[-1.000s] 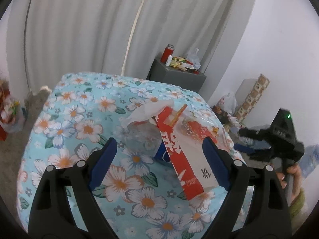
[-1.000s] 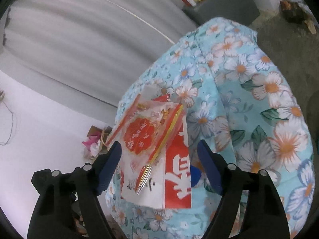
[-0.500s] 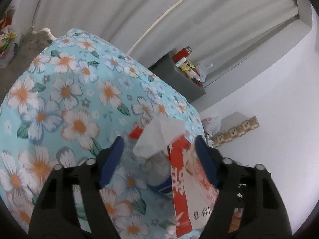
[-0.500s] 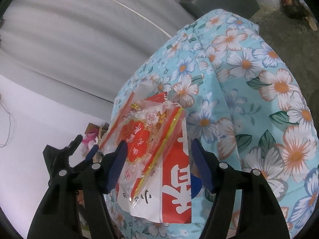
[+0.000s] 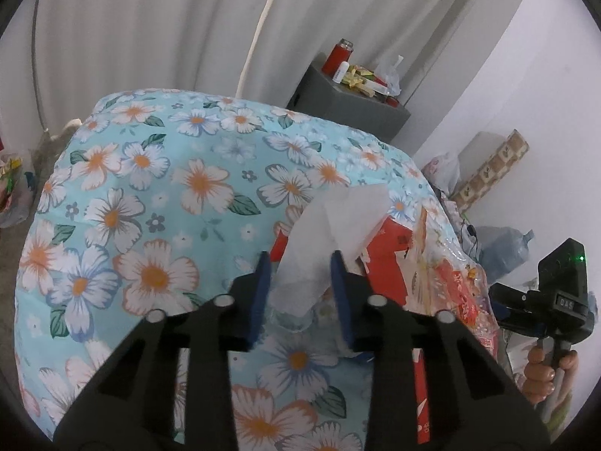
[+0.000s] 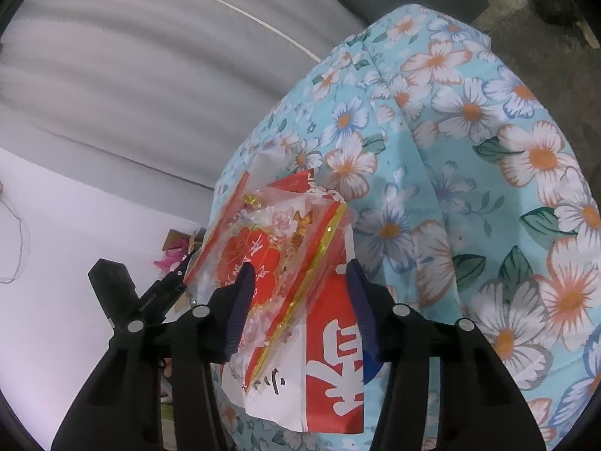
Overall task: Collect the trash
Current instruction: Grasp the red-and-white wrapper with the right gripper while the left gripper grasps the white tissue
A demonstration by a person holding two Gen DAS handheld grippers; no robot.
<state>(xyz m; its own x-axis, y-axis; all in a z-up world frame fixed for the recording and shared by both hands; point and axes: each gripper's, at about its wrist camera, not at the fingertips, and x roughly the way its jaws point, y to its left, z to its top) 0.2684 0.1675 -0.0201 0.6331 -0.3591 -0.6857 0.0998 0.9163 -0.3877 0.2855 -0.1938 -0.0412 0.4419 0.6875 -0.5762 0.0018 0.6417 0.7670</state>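
Observation:
A crumpled white tissue [image 5: 330, 225] sticks up from a pile of trash on the floral blue cloth [image 5: 150, 195]. My left gripper [image 5: 300, 263] has the tissue between its closing jaws; the right pad touches it and a gap shows at the left pad. Beside it stands a red and white paper pack [image 6: 334, 357] with a clear red-printed plastic wrapper [image 6: 270, 248] on it. My right gripper [image 6: 300, 267] is closing around the wrapper and the pack, still a little wide of them. A blue piece [image 6: 370, 366] peeks out under the pack.
A grey cabinet [image 5: 349, 101] with a red jar [image 5: 340, 54] and small packets stands behind the cloth by the curtain. A patterned box [image 5: 492, 173], bags and a water jug [image 5: 503, 248] crowd the right wall. A hand [image 5: 541, 372] holds the other gripper.
My left gripper moved in over the cloth to the tissue and its jaws narrowed around it. The right jaws also narrowed about the wrapper and pack, with little movement of the hand.

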